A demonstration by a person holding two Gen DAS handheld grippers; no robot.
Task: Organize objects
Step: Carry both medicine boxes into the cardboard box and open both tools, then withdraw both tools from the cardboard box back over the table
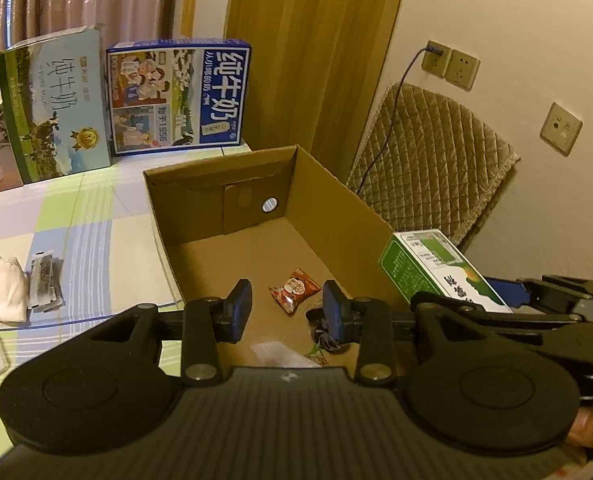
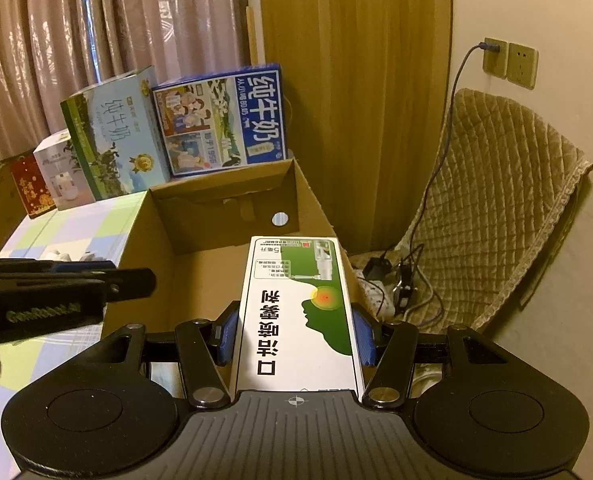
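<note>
Right gripper (image 2: 296, 336), clamped on the green-and-white carton (image 2: 300, 312) above the cardboard box's (image 1: 336, 184) right wall, should probably lower it flat inside before letting go, while the left gripper (image 1: 287, 310) hangs spread and empty over the snack packet (image 1: 294, 290).

Left hand-held gripper (image 1: 287, 308), jaws apart, hovers over the cardboard box (image 1: 336, 196) holding a red snack packet (image 1: 294, 290)

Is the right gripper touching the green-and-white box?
Touching. The right wrist view shows the right gripper closed on the green-and-white box, with both blue fingers pressed flat against its long sides and no gap visible.
</note>
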